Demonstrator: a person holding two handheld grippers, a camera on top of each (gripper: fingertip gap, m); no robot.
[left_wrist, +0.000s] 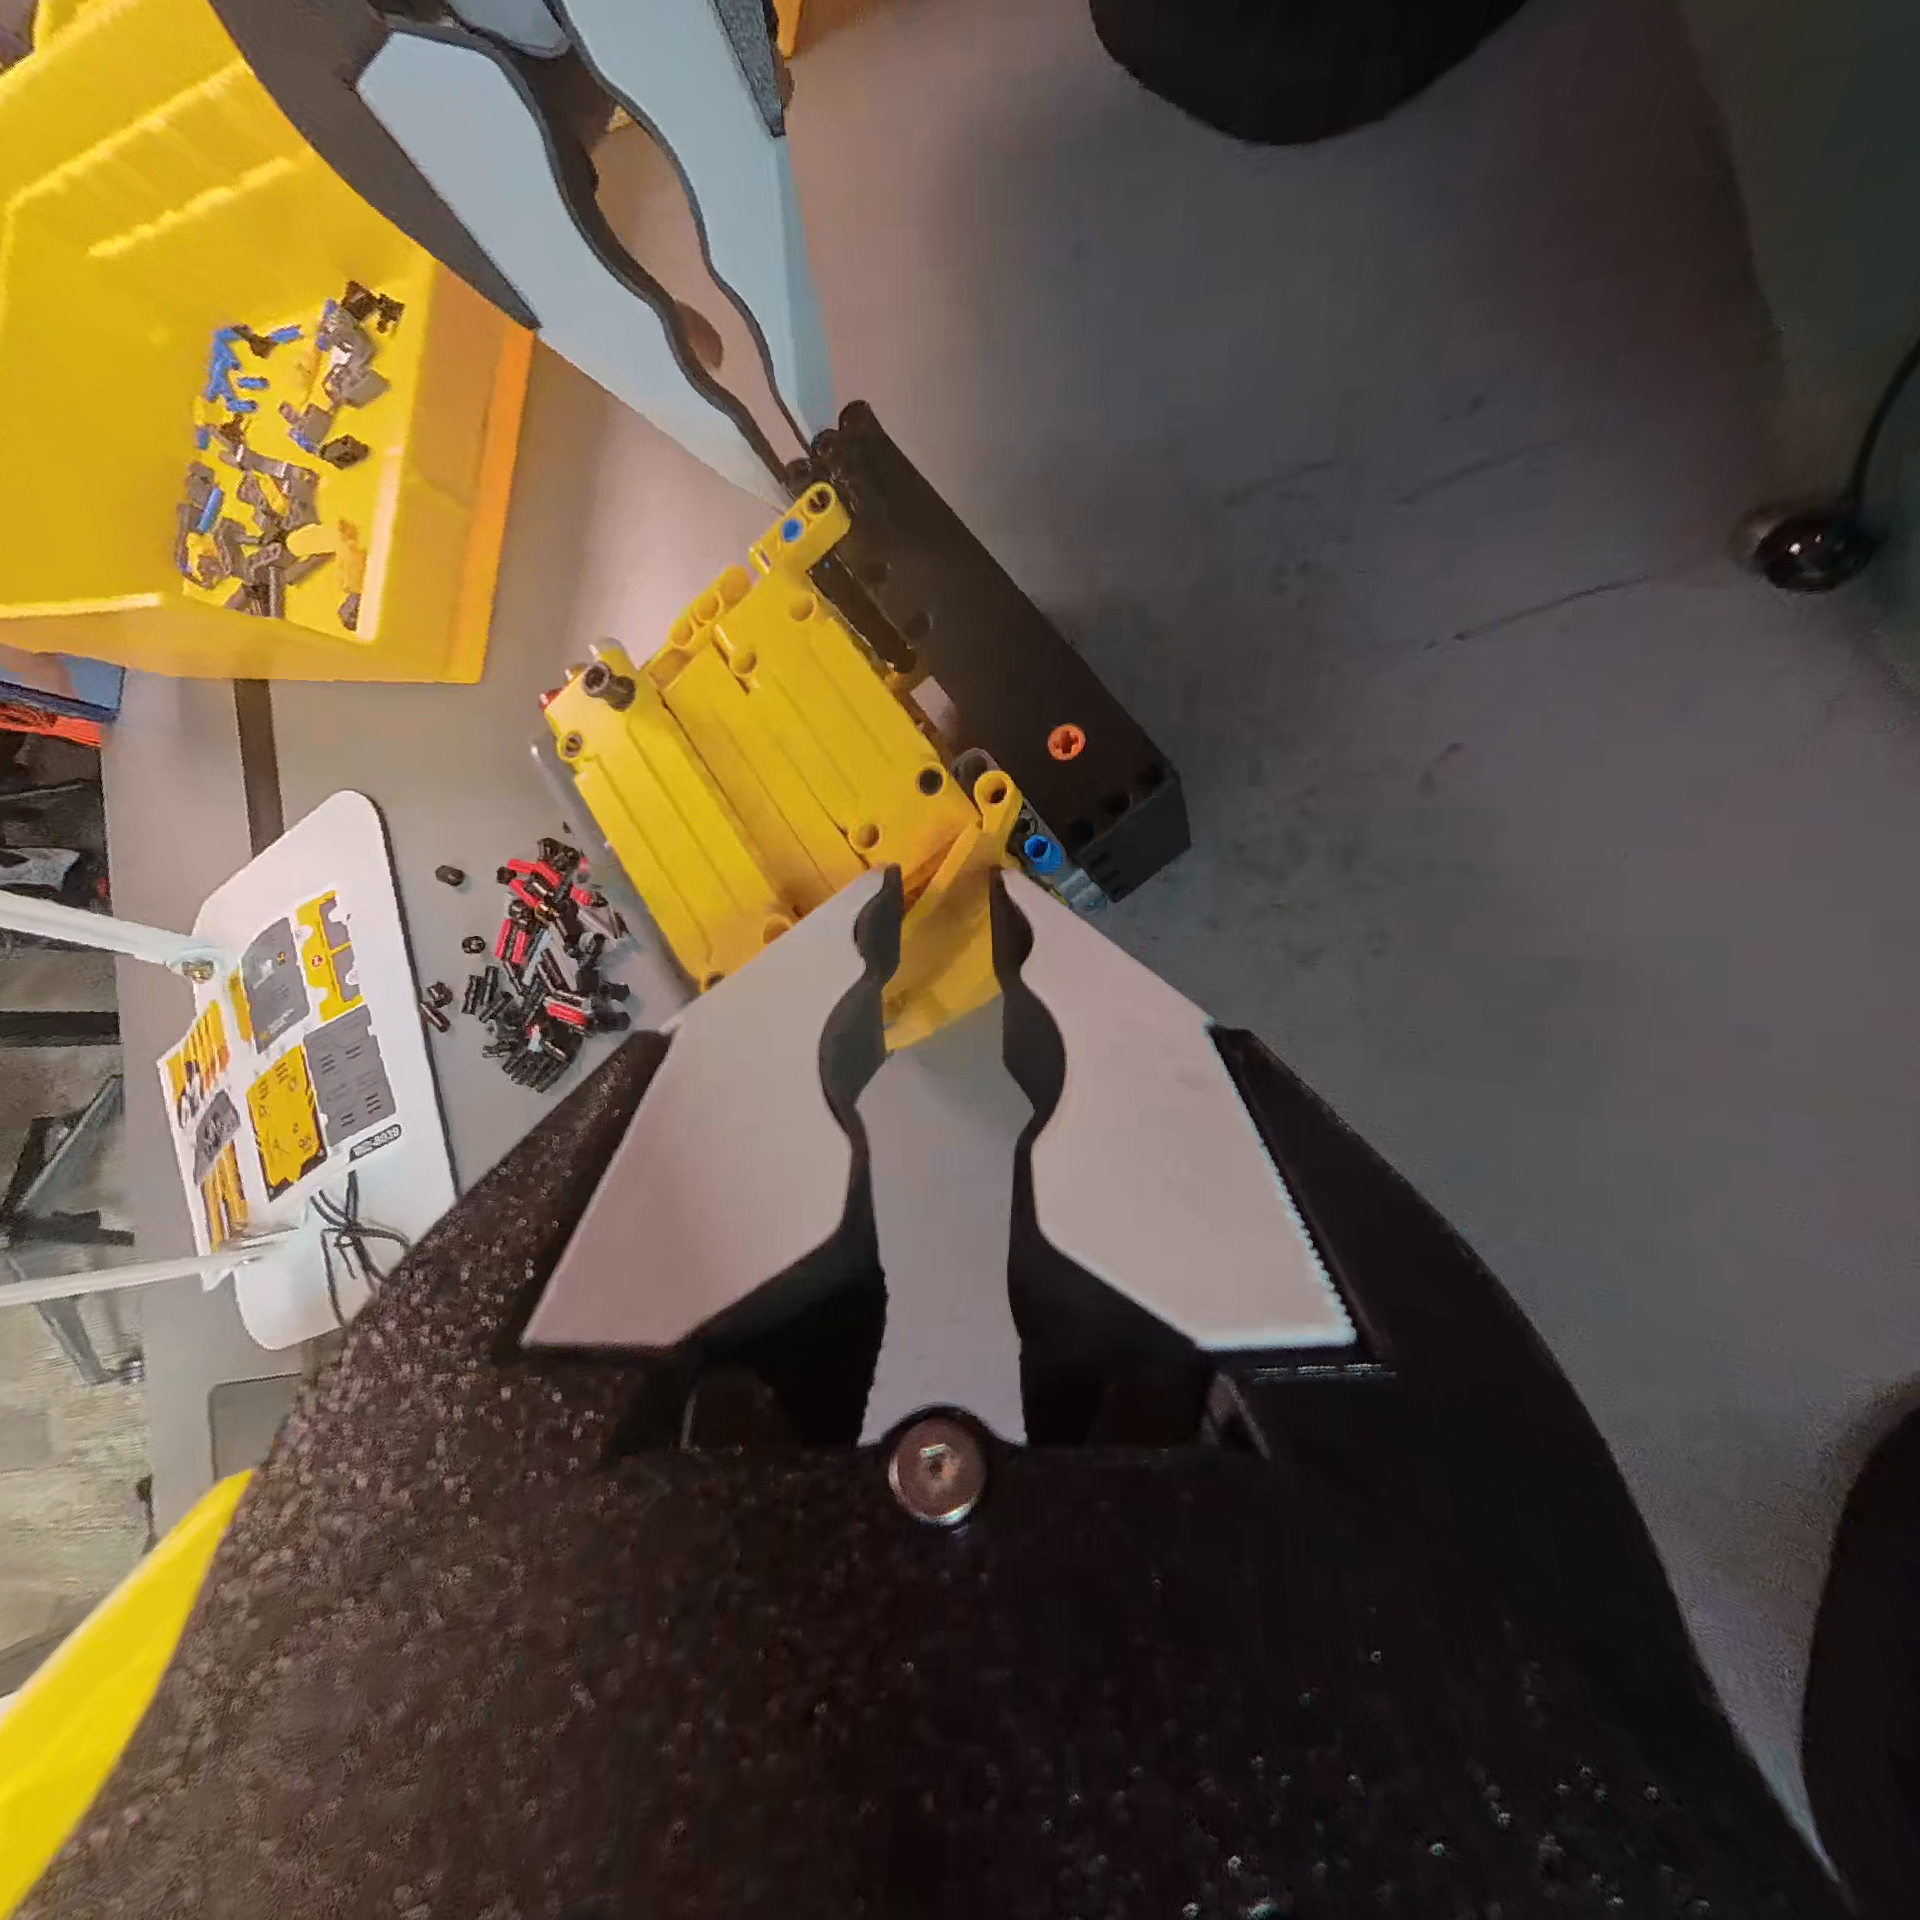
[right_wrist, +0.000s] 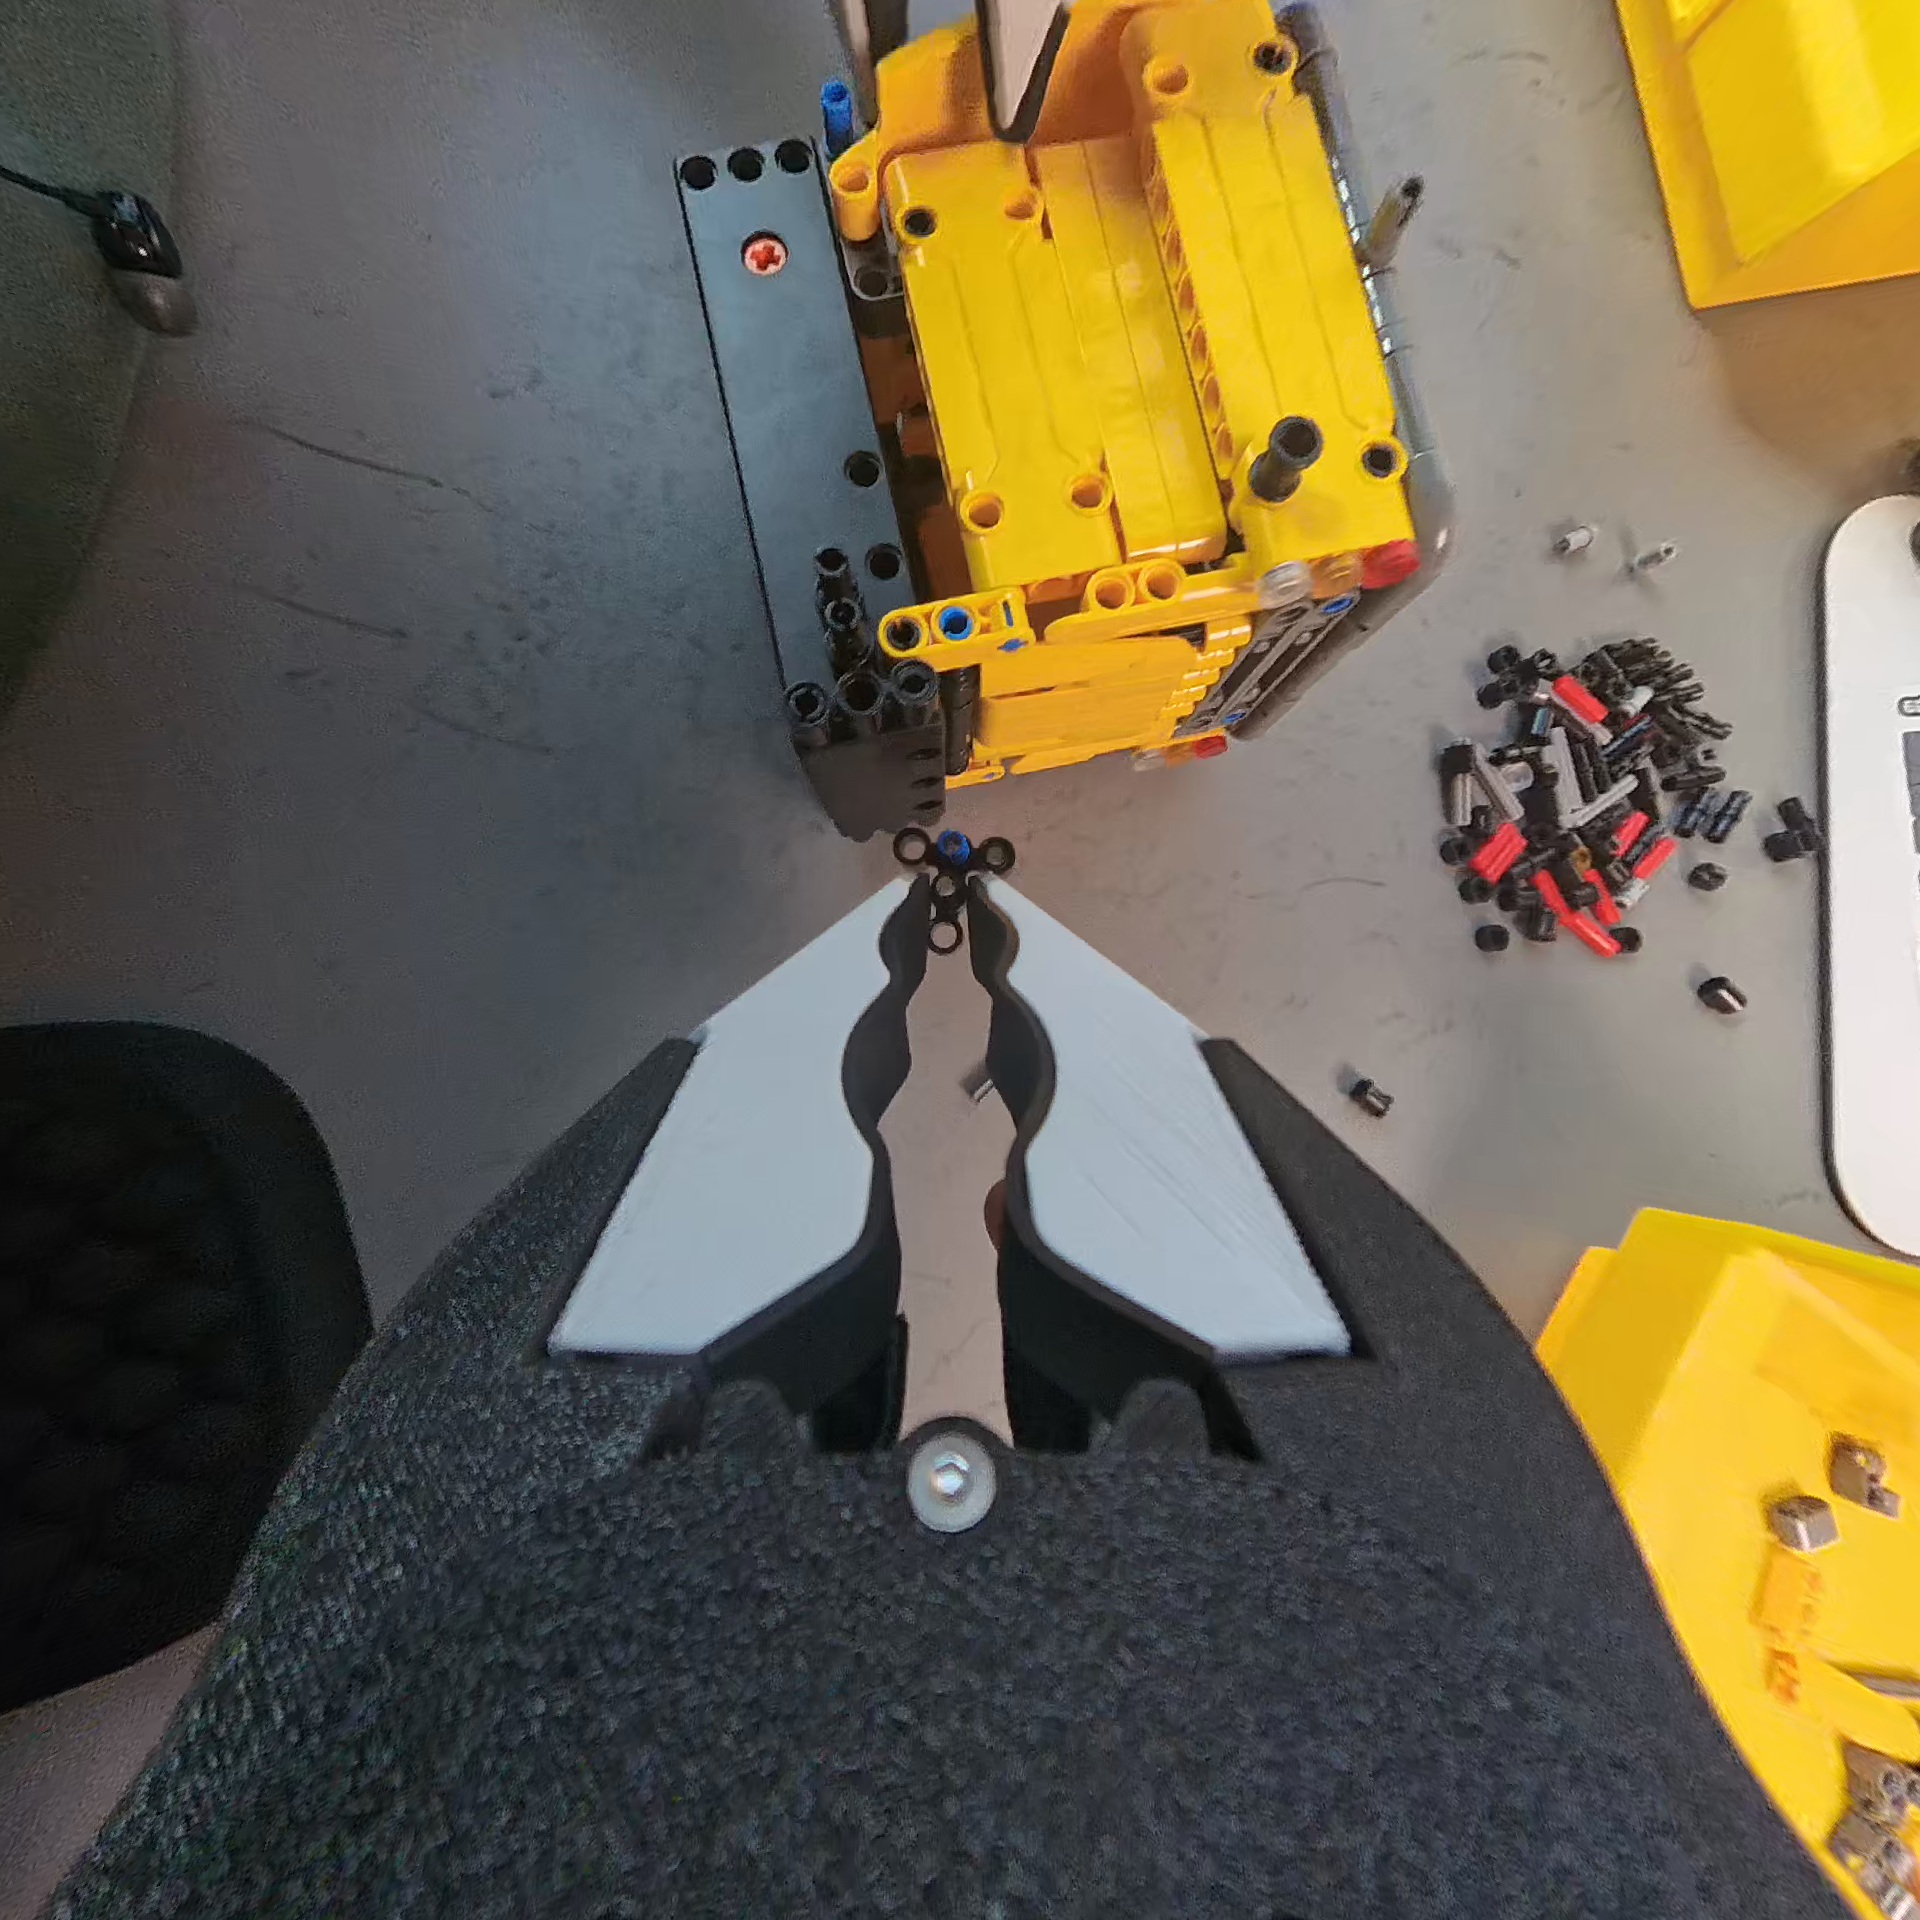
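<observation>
While it sits flat on the grey bench (right_wrist: 416, 540), the yellow brick model (right_wrist: 1132, 416) looks stiff and fairly heavy for its size: a block of ribbed yellow panels pinned to a long black beam (right_wrist: 790, 416) with open holes along its edge. Such a pinned build will likely hold as 1 piece if gripped across its broad panels, yet small projecting arms and pins could pop loose under a sideways push.

At one end of the model, the left tongs (left_wrist: 940, 883) are part open and close around a slanted yellow arm piece (left_wrist: 951, 935), their tips touching it on both sides.

At the opposite end, the right tongs (right_wrist: 948, 888) are nearly closed and pinch a small black T-shaped connector (right_wrist: 951, 868) with ring holes and a blue pin in its middle. This piece is light, hard and smooth, easy to twist out of a narrow pinch. It hangs just off the black stud cluster (right_wrist: 868, 707) at the model's near corner, not touching it as far as the view shows.

Farther out lie a loose heap of black and red pins (right_wrist: 1579, 790), a white sticker sheet (left_wrist: 301, 1049), and yellow bins (left_wrist: 260, 364) holding small grey and blue parts.
</observation>
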